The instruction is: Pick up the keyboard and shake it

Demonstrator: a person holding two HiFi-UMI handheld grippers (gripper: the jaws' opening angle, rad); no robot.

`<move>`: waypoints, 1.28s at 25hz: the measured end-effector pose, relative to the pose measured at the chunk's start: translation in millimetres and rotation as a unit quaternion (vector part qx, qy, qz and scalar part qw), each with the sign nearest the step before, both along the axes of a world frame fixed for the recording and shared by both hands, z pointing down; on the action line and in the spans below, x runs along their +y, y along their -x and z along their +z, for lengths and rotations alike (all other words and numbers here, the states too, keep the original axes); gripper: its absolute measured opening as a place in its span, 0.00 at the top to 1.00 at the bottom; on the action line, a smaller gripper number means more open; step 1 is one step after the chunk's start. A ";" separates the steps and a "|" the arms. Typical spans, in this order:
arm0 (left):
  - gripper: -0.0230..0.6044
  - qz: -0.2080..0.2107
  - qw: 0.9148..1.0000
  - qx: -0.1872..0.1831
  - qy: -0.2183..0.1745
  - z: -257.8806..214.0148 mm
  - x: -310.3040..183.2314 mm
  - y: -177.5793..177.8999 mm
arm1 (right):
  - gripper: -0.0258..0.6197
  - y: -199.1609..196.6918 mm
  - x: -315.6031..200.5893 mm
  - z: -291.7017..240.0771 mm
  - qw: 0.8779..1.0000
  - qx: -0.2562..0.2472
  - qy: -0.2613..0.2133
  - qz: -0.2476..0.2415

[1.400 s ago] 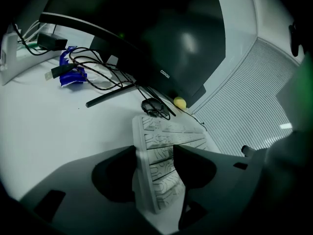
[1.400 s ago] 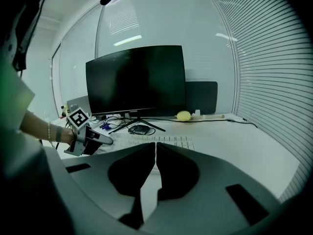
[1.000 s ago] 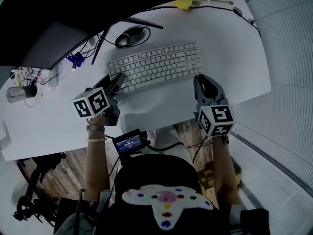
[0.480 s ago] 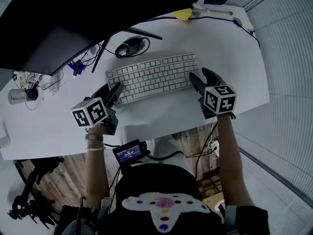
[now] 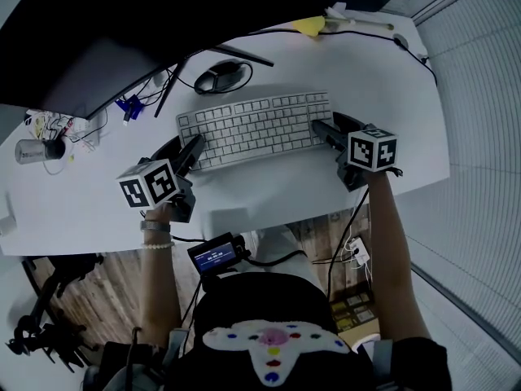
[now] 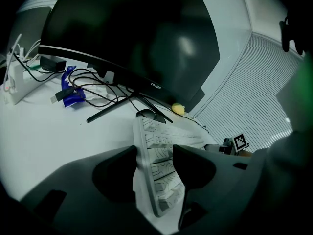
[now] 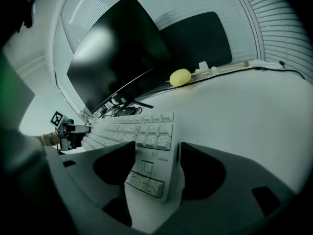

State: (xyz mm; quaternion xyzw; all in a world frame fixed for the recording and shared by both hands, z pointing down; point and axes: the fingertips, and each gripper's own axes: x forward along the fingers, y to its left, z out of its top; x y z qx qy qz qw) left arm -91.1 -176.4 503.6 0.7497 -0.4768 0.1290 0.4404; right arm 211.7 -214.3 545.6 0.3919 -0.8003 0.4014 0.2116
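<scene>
1. Keyboard [image 5: 256, 129], white, lies flat on the white desk [image 5: 81, 202] in front of the dark monitor [image 5: 98, 47]. It has the same place on the desk as one second ago, and neither end is raised.
2. The left gripper [image 5: 194, 147] is at the left end of the keyboard, as it was before. In the left gripper view this end stands between the two jaws and both jaws lie against it, so the gripper pinches the keyboard.
3. The right gripper [image 5: 324, 122] shows the biggest change. One second ago it was near the front edge of the desk, below the right end of the keyboard, with its jaws pressed together. Now it is up at that right end.
4. The jaws of the right gripper have just been opening and now stand spread wide. In the right gripper view the right end of the keyboard, with its last keys, is between them, but the jaws do not seem to squeeze it.
5. The two grippers now face each other along the keyboard, one at each short end.
</scene>
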 end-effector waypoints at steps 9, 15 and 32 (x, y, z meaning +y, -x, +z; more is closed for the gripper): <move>0.57 -0.005 1.000 -0.009 0.003 2.9 -0.4 0.2 | 0.51 6.7 0.9 2.1 0.999 -0.016 0.026 -0.020; 0.57 -0.011 1.000 -0.014 0.007 8.6 -0.9 -0.3 | 0.51 2.8 -0.4 0.7 1.000 -0.010 0.024 -0.002; 0.57 -0.005 0.998 0.048 -0.042 1.9 -6.3 -17.5 | 0.51 -16.6 2.2 -65.7 0.992 0.070 -0.091 0.046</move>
